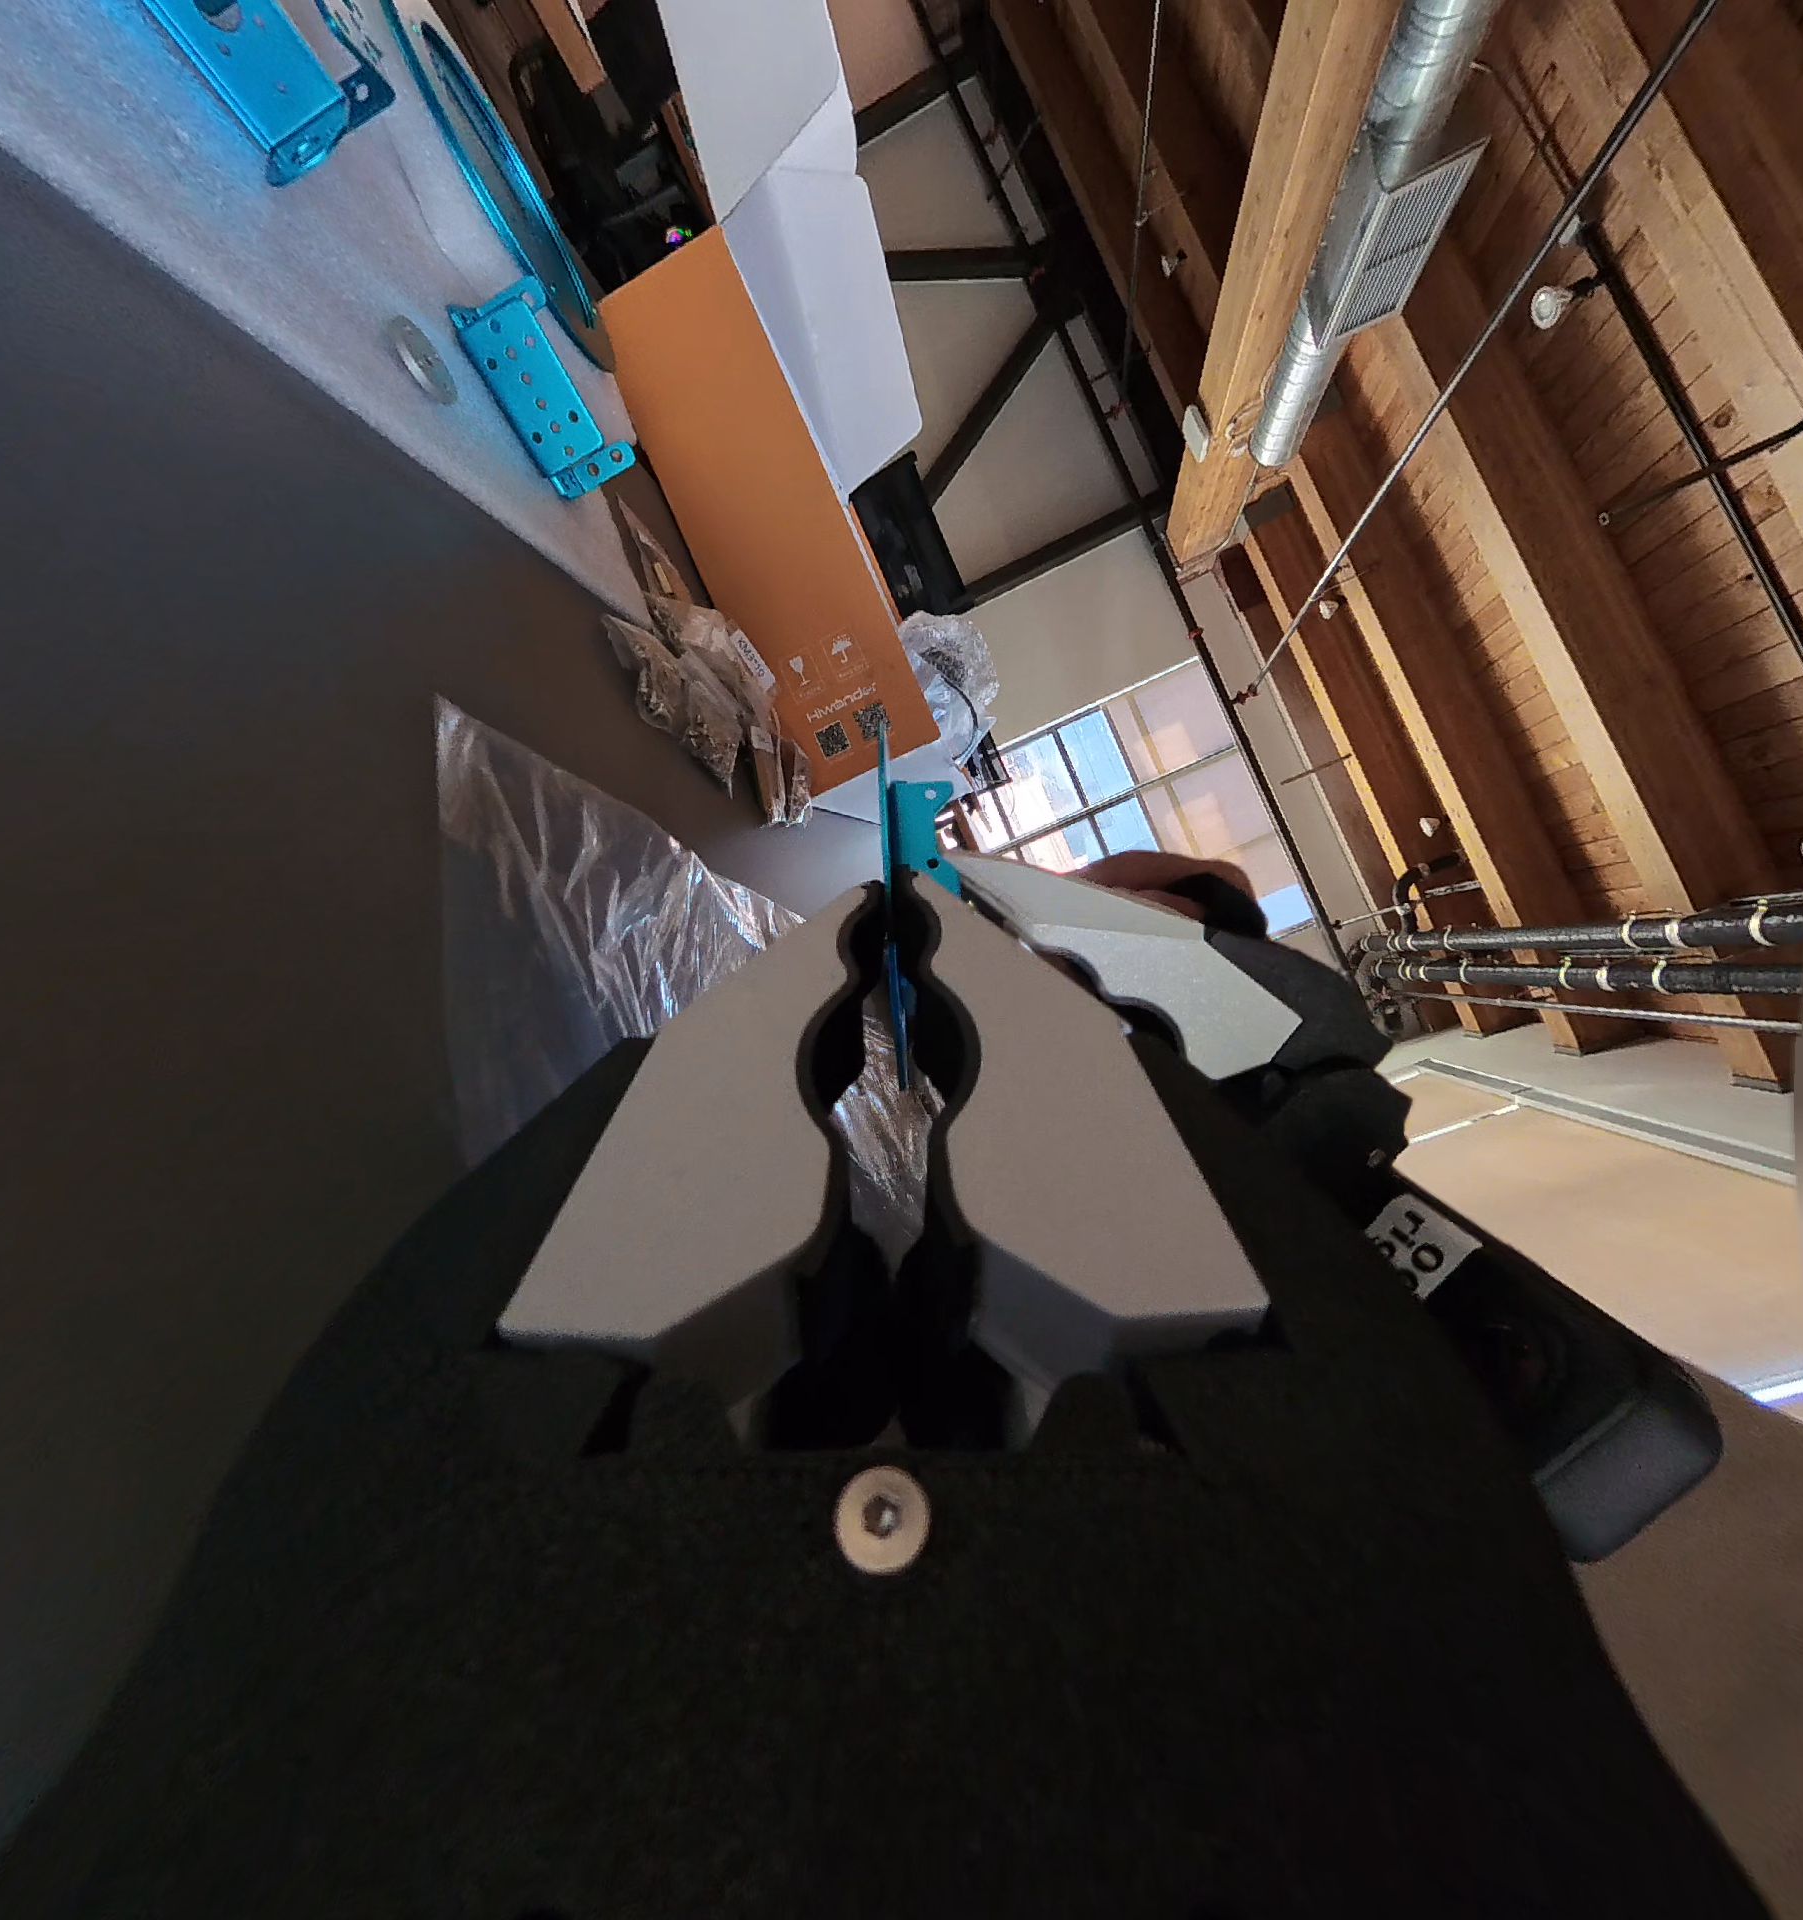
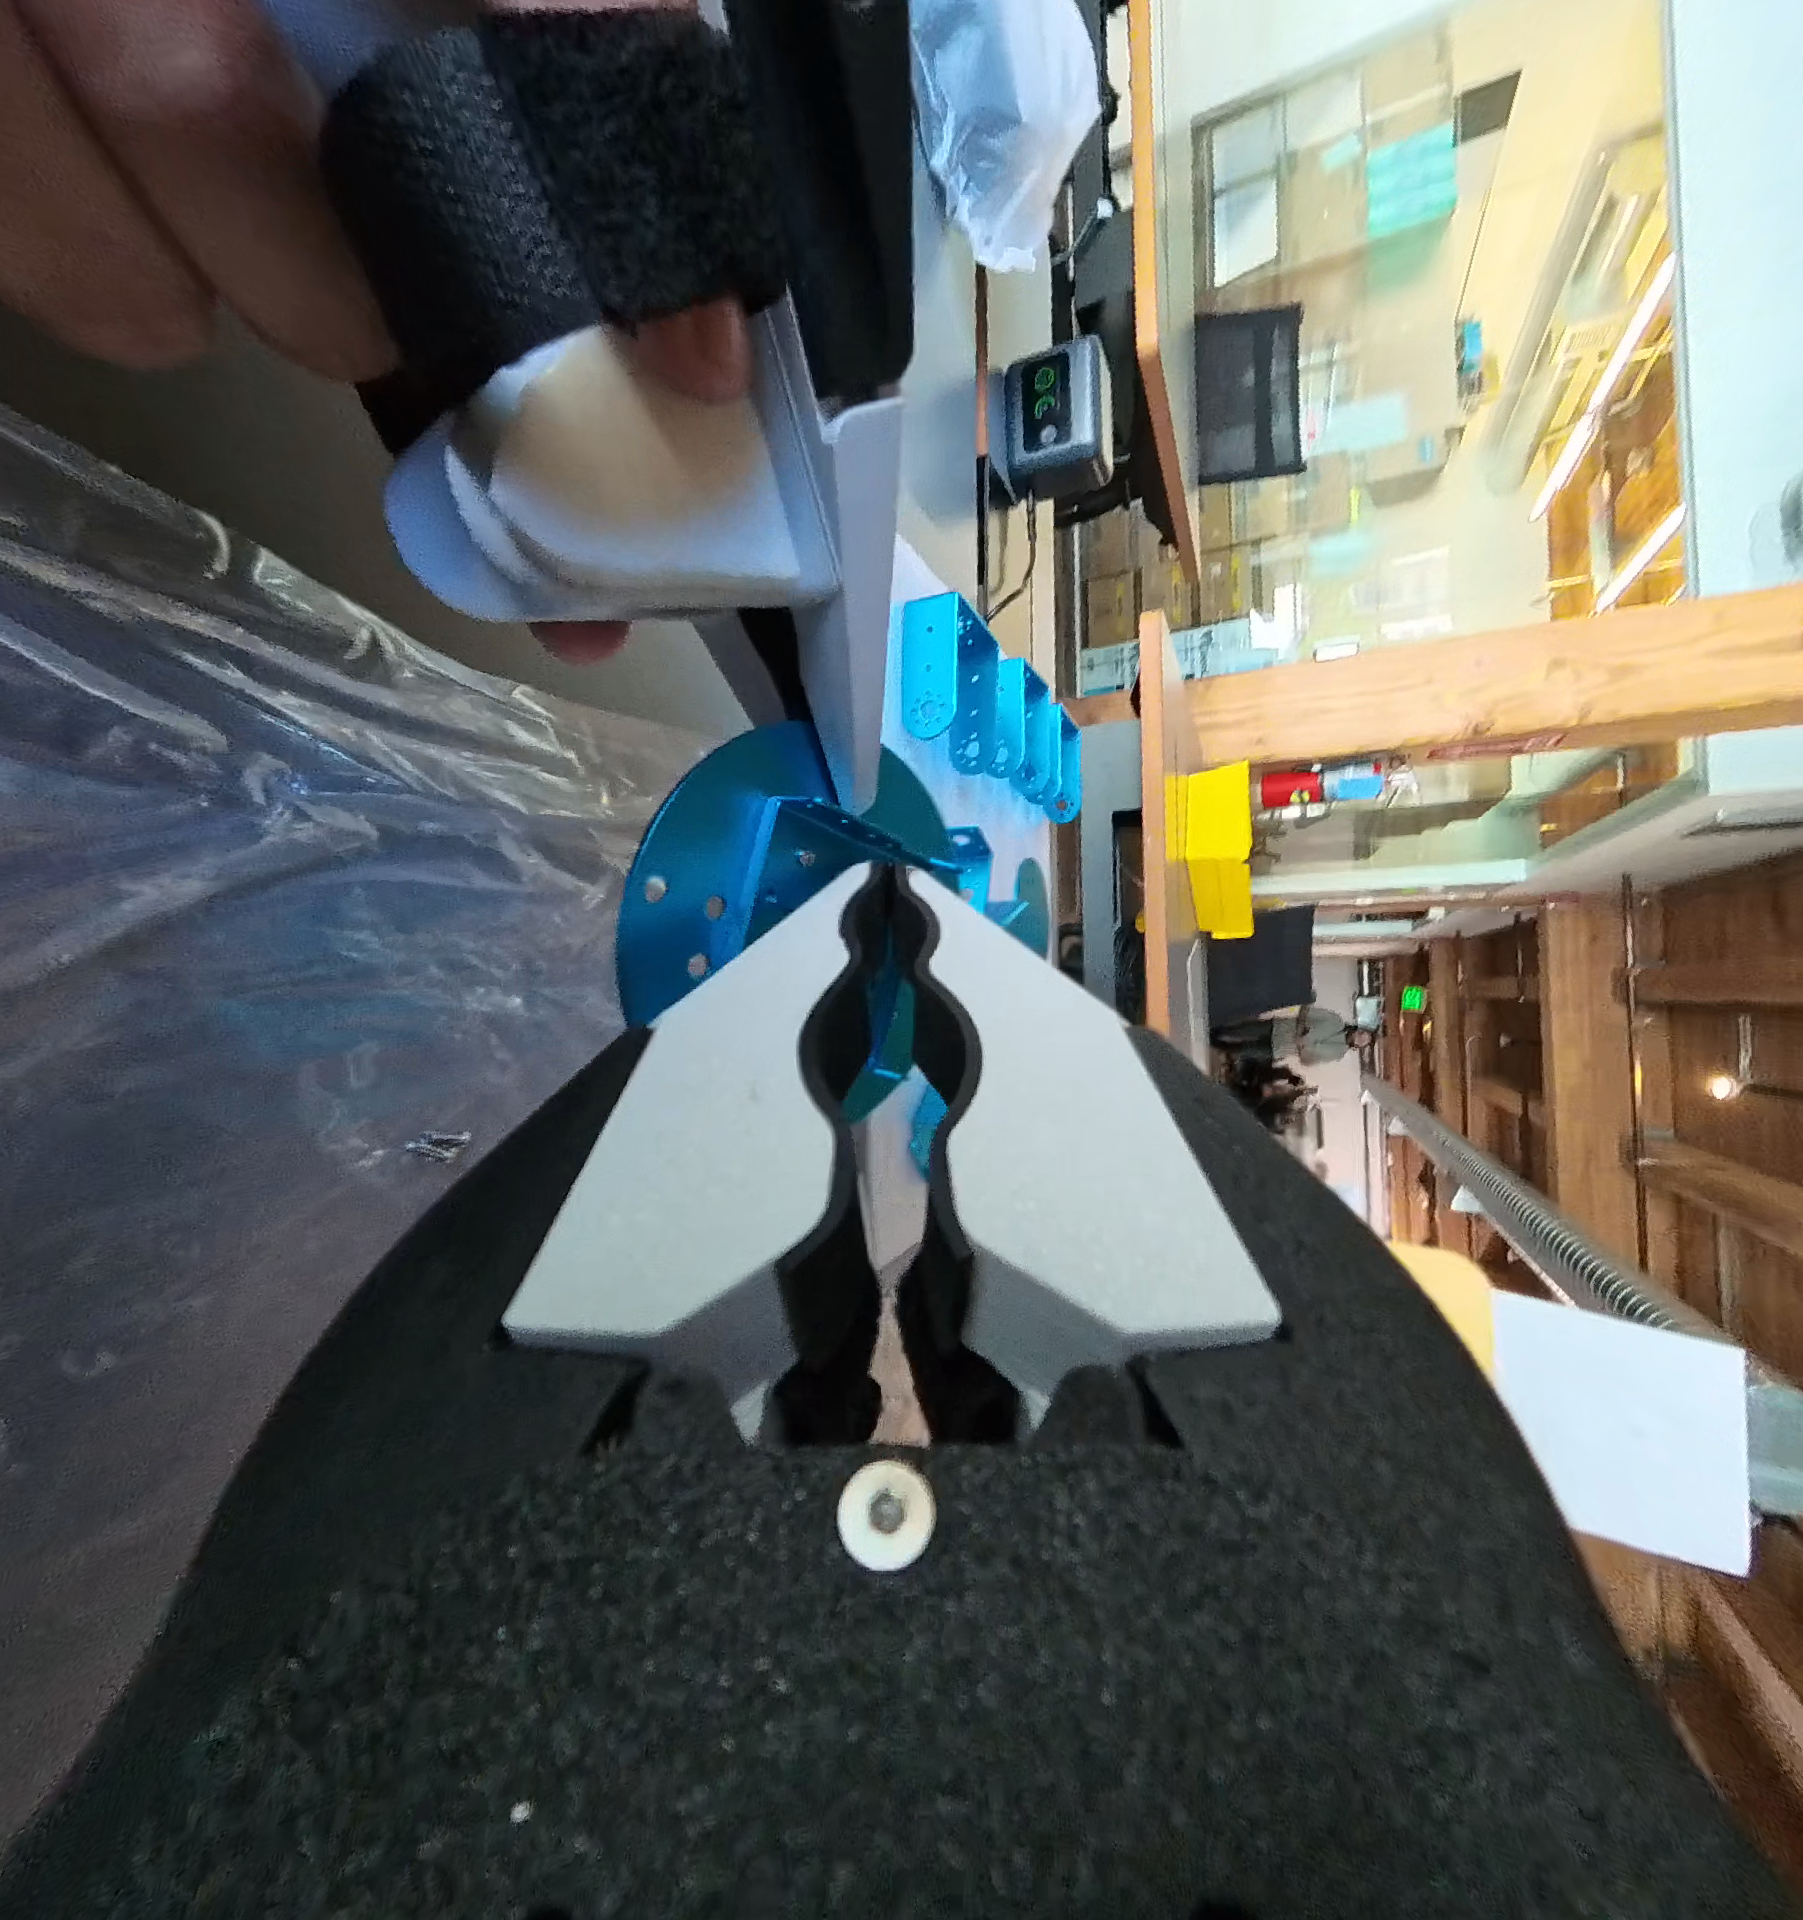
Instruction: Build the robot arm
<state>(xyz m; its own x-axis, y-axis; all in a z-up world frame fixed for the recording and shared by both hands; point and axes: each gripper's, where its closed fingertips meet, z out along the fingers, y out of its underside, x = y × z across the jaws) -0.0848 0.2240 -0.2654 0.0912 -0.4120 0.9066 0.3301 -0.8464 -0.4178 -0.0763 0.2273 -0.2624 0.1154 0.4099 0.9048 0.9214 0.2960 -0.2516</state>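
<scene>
The left gripper (image 1: pixel 902 894) is seen rolled sideways, its grey fingers (image 1: pixel 731 1091) closed together at the tips. The right gripper (image 2: pixel 892 883) is likewise rolled and pinched closed. The two grippers' tips are brought nearly together, the right crossing the left.

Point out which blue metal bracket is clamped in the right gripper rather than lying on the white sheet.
The perforated blue bracket against the blue round plate, pinched by the right gripper. The other blue brackets lie untouched on the white sheet beyond.

Grey-fingered black tongs (image 1: pixel 902 894) and their twin (image 2: pixel 889 873) pinch a metallic blue disc (image 2: pixel 668 914) and blue bracket (image 2: pixel 824 831); behind, an orange box (image 1: pixel 751 499).
</scene>
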